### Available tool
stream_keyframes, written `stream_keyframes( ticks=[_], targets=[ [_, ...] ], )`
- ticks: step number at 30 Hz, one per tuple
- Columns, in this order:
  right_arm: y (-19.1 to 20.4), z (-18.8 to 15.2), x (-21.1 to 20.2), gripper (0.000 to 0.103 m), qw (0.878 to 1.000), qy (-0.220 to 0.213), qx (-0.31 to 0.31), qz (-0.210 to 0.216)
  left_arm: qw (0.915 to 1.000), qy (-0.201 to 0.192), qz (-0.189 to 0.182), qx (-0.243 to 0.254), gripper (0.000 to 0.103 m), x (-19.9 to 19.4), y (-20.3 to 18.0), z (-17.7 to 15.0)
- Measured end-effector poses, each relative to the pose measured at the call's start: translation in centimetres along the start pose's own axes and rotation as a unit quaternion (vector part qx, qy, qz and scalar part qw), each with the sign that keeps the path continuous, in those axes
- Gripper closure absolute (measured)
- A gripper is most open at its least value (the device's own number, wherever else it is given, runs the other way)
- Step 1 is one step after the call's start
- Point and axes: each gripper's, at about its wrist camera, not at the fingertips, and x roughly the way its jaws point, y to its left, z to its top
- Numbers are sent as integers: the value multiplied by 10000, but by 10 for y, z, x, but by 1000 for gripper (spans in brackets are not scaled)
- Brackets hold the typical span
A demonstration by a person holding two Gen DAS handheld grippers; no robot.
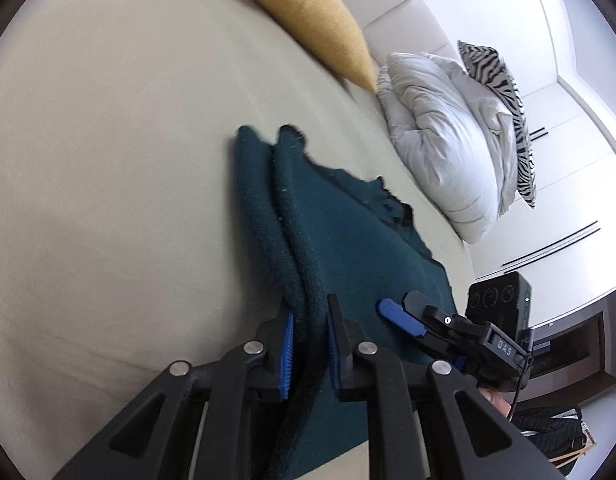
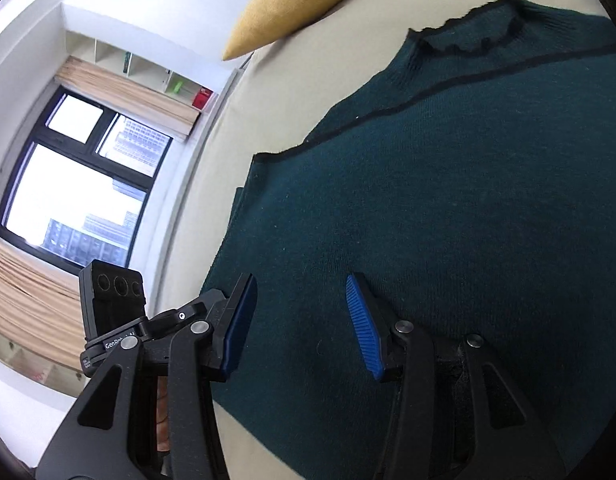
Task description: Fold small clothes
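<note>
Sweater (image 2: 448, 208): dark green knit, spread on beige bed sheet (image 1: 107, 160), collar toward yellow pillow (image 1: 308, 20) at headboard end.
Long axis: runs from hem near both grippers up to collar, away from cameras.
Left gripper (image 1: 310, 344): clenched on a raised double fold of sweater edge, blue pads pinching cloth between them; fold ridge runs straight ahead from fingers.
Right gripper (image 2: 303, 324): fingers parted, nothing between pads; hovering just above flat sweater body near lower hem, not gripping.
Relation that matters: left side edge already in hand, lifted off sheet; opposite part of cloth lies directly under and ahead of right fingers.
Nearer hand: left has its hold; right close above cloth, grip not yet made.
Judged next need: right fingers down onto hem edge to match left, so both lift the side together.
</note>
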Motion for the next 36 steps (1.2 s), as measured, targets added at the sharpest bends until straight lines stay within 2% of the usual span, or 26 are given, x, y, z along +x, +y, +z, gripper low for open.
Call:
stream_keyframes(
  ticks=[6, 9, 11, 13, 16, 18, 20, 22, 25, 29, 30, 32, 33, 36],
  targets=[
    [-41, 10, -69, 56, 9944, -475, 738, 584, 9978, 34, -144, 647, 88, 13, -83, 5],
    [-73, 13, -109, 55, 9870, -732, 1166, 824, 9956, 191, -313, 861, 88, 51, -132, -2],
    [-95, 15, -134, 54, 9828, -926, 1344, 869, 9945, 359, -432, 888, 88, 90, -154, -13],
    [-113, 15, -152, 54, 9800, -1034, 1491, 822, 9938, 537, -644, 725, 88, 132, -164, -25],
    [-141, 7, -168, 56, 9748, -1079, 1755, 854, 9949, 685, -528, 510, 85, 171, -164, -42],
    [-154, 2, -171, 56, 9724, -1028, 1834, 1011, 9953, 591, -558, 532, 81, 167, -169, -47],
    [-157, 3, -171, 56, 9728, -993, 1799, 1068, 9938, 620, -736, 552, 51, 153, -179, -50],
    [-156, 10, -165, 56, 9745, -956, 1762, 1007, 9909, 596, -1037, 620, 40, 133, -192, -54],
    [-147, 18, -154, 56, 9787, -842, 1675, 834, 9831, 431, -1658, 650, 40, 91, -200, -57],
    [-136, 23, -144, 50, 9803, -737, 1668, 764, 9757, -282, -2145, 354, 40, 33, -175, -45],
    [-134, 23, -142, 49, 9804, -729, 1670, 751, 9765, -432, -2081, 356, 40, 26, -169, -41],
    [-131, 27, -135, 49, 9798, -699, 1745, 682, 9831, -623, -1673, 410, 40, 22, -154, -34],
    [-130, 27, -135, 49, 9795, -686, 1775, 663, 9862, -577, -1517, 315, 40, 24, -141, -34],
    [-119, 28, -129, 47, 9843, -432, 1622, 551, 9901, -352, -1349, 143, 40, 44, -119, -42]
  ],
)
